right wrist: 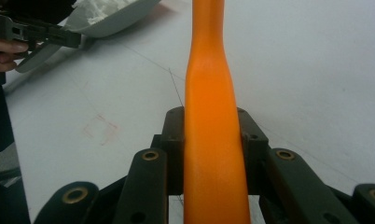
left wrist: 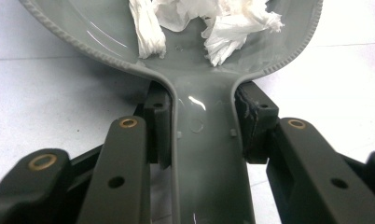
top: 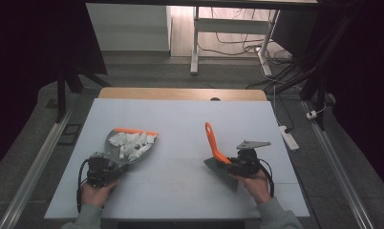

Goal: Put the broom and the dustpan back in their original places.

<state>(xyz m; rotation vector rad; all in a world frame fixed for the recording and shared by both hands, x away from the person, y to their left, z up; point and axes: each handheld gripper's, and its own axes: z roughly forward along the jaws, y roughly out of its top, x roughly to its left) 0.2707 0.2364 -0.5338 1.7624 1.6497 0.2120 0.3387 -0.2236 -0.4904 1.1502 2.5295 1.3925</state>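
Note:
A grey dustpan (top: 130, 143) with an orange front lip lies at the left of the white table, holding crumpled white paper scraps (top: 129, 143). My left gripper (top: 114, 167) is shut on the dustpan's handle (left wrist: 204, 154), with the pan (left wrist: 106, 42) and paper scraps (left wrist: 232, 32) just ahead of the jaws. At the right, a hand brush with an orange handle (top: 212, 140) and grey bristles (top: 219, 171) rests with its bristles near the table. My right gripper (top: 234, 163) is shut on that orange handle (right wrist: 213, 135).
The white table (top: 180, 119) has a wooden strip along its far edge. The dustpan (right wrist: 106, 16) and the other hand's gripper (right wrist: 31, 30) appear far off in the right gripper view. Faint red marks (right wrist: 99, 128) sit on the tabletop. Desk legs and cables lie on the floor beyond.

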